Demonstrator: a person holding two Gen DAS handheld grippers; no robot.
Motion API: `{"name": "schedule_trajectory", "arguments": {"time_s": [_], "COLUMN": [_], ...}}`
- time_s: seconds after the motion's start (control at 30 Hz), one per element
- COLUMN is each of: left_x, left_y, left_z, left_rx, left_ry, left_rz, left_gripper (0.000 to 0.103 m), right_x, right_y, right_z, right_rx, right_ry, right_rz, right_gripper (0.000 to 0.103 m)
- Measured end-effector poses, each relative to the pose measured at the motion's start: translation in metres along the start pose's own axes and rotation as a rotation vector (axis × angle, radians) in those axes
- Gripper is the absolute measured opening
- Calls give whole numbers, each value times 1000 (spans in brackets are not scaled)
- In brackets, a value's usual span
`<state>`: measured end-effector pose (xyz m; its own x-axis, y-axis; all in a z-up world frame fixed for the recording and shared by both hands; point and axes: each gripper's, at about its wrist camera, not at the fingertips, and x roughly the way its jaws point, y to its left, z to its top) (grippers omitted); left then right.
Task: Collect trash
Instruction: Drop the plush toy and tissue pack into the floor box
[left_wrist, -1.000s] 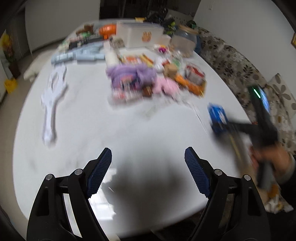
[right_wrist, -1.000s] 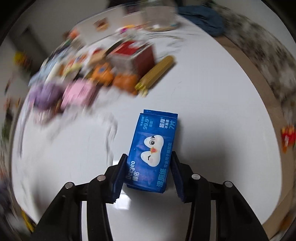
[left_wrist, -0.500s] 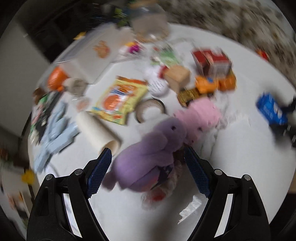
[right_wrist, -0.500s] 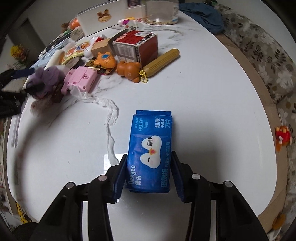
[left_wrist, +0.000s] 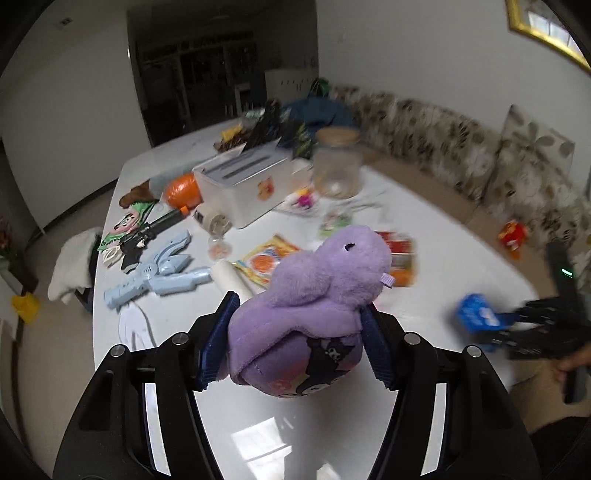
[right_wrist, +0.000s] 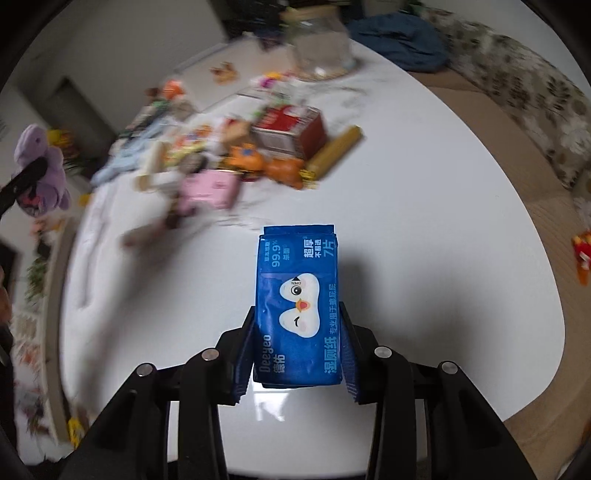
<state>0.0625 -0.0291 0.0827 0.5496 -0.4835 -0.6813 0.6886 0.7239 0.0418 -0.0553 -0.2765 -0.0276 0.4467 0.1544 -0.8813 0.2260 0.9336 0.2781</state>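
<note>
Left wrist view: your left gripper (left_wrist: 295, 345) is clamped on the soft purple plush toy (left_wrist: 314, 295), lifted above the white oval table (left_wrist: 443, 236); keep squeezing evenly.

Right wrist view: your right gripper (right_wrist: 297, 350) pinches the blue wet-wipe packet (right_wrist: 297, 306) above the table; carry it level.

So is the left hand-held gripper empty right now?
No, the left hand-held gripper is shut on a purple plush toy, which sits squeezed between its two blue pads above the table.
</note>
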Motion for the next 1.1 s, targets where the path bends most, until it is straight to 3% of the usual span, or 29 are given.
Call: {"name": "schedule_trajectory", "arguments": {"time_s": [0.13,0.33,0.57,0.63,0.7,0.8,0.87,0.97,1.0,1.1], "left_x": [-44,-55,-24,-8,4,14,9,-6,-10,-9], "left_y": [-63,-135,-180,-184,-185,-183,-178,-164,-156,-135], "left_z": [-36,-112,-178,-197,-209,-218,-216,-201,-192,-171], "left_rx": [3,-86,-158,-203,-234,-254,-264,-277,-287,-307], "left_ry": [35,210,366,415,450,500,493,450,425,375], "left_rz": [-79,-164,-104,-74,-68,-38,-32,-24,-23,-23], "left_gripper": [62,63,70,83,85,85,85,85,85,86], "right_x": [-37,-68,-30,-13,5,11,-5,-27,-29,-24], "right_y": [7,6,-12,-15,-19,-25,-27,-25,-25,-21], "right_z": [-23,-86,-145,-149,-152,-150,-140,-99,-86,-28], "right_rx": [-149,-412,-578,-588,-575,-570,-571,-556,-551,-530], "right_ry": [32,180,346,334,345,342,307,190,157,18], "right_rz": [114,214,214,209,201,201,220,233,224,157], "right_gripper": [39,40,40,46,59,59,59,63,69,71]}}
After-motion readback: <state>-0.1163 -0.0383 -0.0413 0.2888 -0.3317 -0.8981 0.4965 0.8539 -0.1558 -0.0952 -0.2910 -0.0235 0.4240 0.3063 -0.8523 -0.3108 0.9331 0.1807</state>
